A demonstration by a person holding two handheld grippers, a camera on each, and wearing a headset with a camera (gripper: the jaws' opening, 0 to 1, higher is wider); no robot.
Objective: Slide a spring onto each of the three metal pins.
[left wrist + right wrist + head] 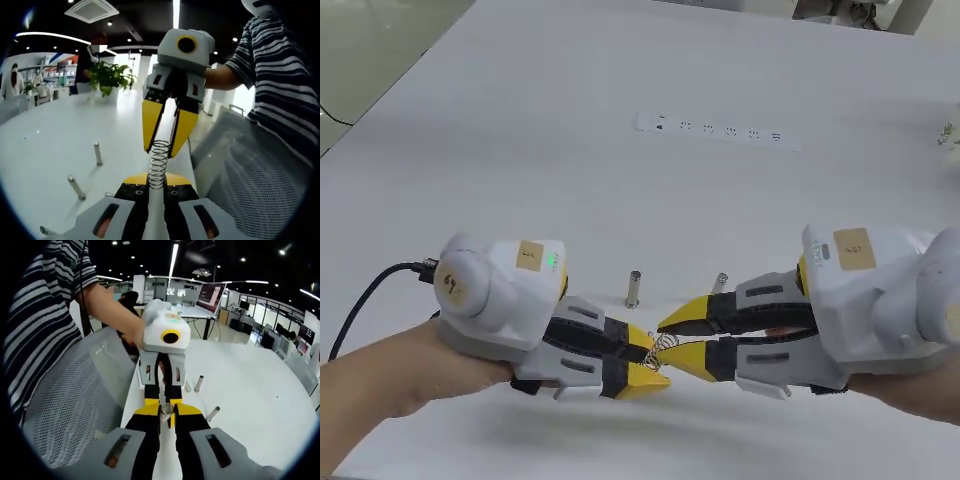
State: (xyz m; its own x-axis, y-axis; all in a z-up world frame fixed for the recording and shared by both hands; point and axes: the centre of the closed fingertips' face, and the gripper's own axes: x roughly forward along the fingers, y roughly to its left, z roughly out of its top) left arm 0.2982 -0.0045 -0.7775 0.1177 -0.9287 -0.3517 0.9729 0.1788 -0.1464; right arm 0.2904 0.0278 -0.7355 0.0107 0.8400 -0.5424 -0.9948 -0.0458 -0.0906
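Left gripper (648,362) clamps one end of the spring (665,346); right gripper (670,337) pinches its other end, near two upright pins (634,288).

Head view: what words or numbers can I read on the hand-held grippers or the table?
The left sticker, on the left hand-held gripper: print too small to read.
The right sticker, on the right hand-held gripper: too small as well.
The power strip: marks too blurred to read.
The spring between both grippers: no text.
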